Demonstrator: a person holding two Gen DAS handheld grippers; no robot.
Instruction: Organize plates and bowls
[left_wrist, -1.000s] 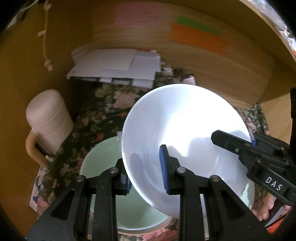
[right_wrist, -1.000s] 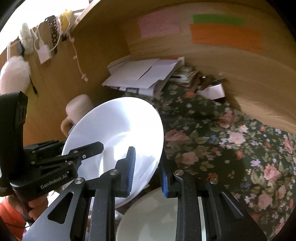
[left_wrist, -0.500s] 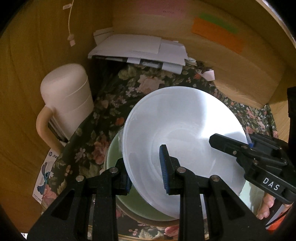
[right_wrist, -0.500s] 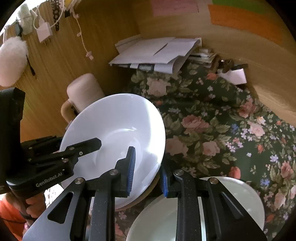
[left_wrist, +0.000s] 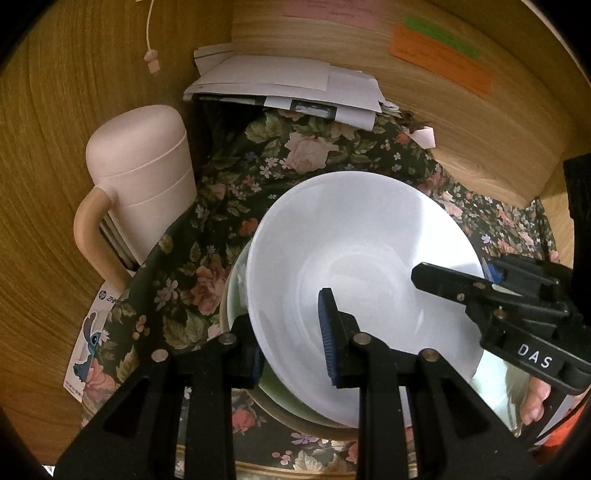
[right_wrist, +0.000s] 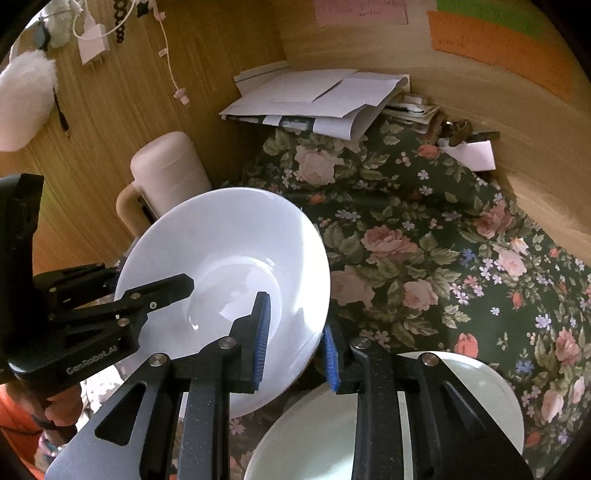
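White bowl (left_wrist: 354, 280) lower, overhanging green bowl (left_wrist: 236, 295)

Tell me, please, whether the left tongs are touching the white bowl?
Touching: the left wrist view shows the left tongs clamped on the white bowl's near rim, one finger inside, one outside.

Warm dim indoor light, brighter from upper left in right wrist view. Mild glare on white bowl (right_wrist: 225, 258). Heavy fisheye bending, dark vignetted corners. Focus sharp.
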